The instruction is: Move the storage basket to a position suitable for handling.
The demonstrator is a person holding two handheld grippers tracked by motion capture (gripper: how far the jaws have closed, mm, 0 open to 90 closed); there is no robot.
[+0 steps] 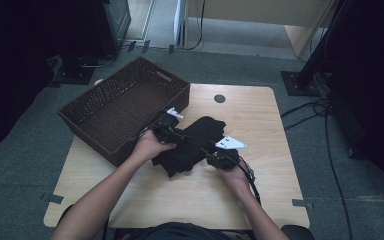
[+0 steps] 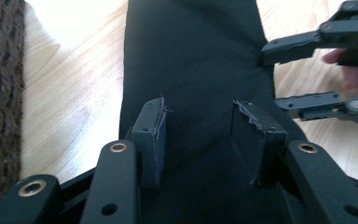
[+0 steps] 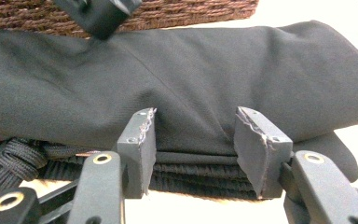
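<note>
The folded black clothes [image 1: 192, 145] lie on the surface [image 1: 260, 125] beside the basket [image 1: 122, 107]. Left tool [image 2: 205, 140] and right tool [image 3: 193, 154] are both half open, holding nothing. A bad grab could unfold the pile

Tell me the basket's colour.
Dark brown woven wicker basket, seen best in the high view, left of the black garment.

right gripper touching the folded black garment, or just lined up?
Touching. In the right gripper view the right gripper straddles the folded black garment, and the stacked edge bulges between its pads, though a firm clamp isn't clear.
</note>
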